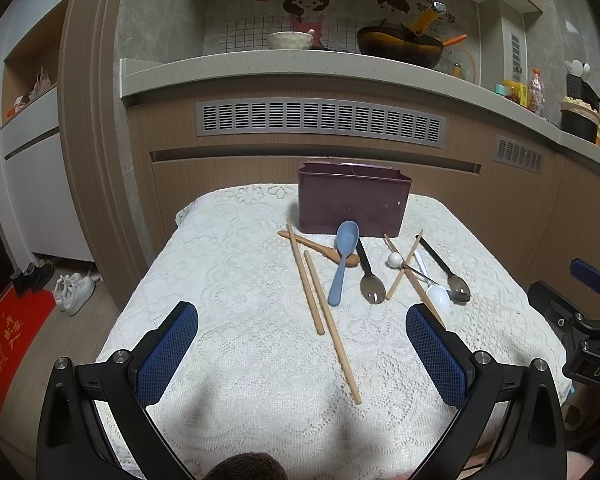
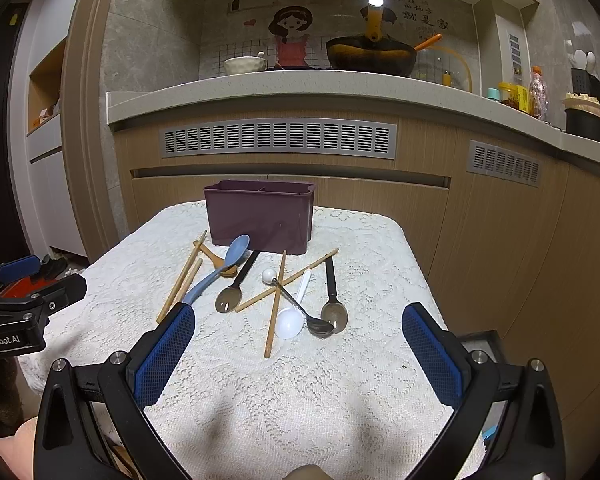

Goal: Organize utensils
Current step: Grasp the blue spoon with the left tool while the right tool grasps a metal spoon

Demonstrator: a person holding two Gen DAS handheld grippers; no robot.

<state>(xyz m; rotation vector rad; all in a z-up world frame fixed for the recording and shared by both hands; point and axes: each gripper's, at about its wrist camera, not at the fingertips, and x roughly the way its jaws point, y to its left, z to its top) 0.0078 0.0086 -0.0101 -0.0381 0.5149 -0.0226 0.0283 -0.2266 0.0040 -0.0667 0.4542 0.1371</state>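
A purple divided utensil box (image 1: pixel 354 204) (image 2: pixel 260 216) stands at the far end of a small table under a white lace cloth (image 1: pixel 236 280) (image 2: pixel 300 380). In front of it lie a blue spoon (image 1: pixel 342 260) (image 2: pixel 220 270), a wooden spoon (image 1: pixel 320 249) (image 2: pixel 216 262), several wooden chopsticks (image 1: pixel 328 320) (image 2: pixel 275 304), two black-handled metal spoons (image 1: pixel 367 272) (image 2: pixel 333 296), a white spoon (image 1: pixel 436 294) (image 2: pixel 294 314) and a ball-ended metal spoon (image 2: pixel 300 306). My left gripper (image 1: pixel 302 316) hangs open above the near cloth, short of the chopsticks. My right gripper (image 2: pixel 298 320) is open too, nothing held.
A kitchen counter (image 1: pixel 300 68) with a wok (image 1: pixel 400 44) and a bowl (image 1: pixel 290 40) runs behind the table, cabinets below it. Shoes (image 1: pixel 74 286) and a red mat (image 1: pixel 8 340) lie on the floor at left. Each view shows the other gripper at its edge.
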